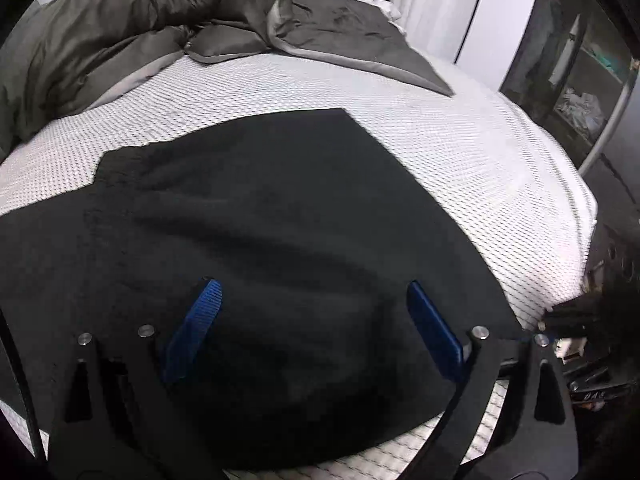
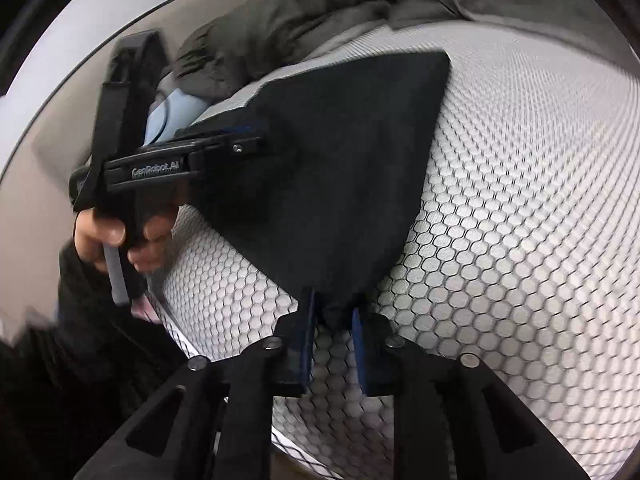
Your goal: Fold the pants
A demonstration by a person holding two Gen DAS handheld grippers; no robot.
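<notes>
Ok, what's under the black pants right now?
The black pants lie directly on the white honeycomb-textured mattress, which shows all around them. Whatever sits beneath the cloth itself is covered. The right hand-held gripper has one corner pinched between its fingers.

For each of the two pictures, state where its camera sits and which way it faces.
Left wrist: on the left hand-held gripper, jaws wide, looking down over the black pants.
Right wrist: on the right hand-held gripper, pinching a pants corner; a hand shows.
Shared: pants, white mattress, grey duvet.
</notes>
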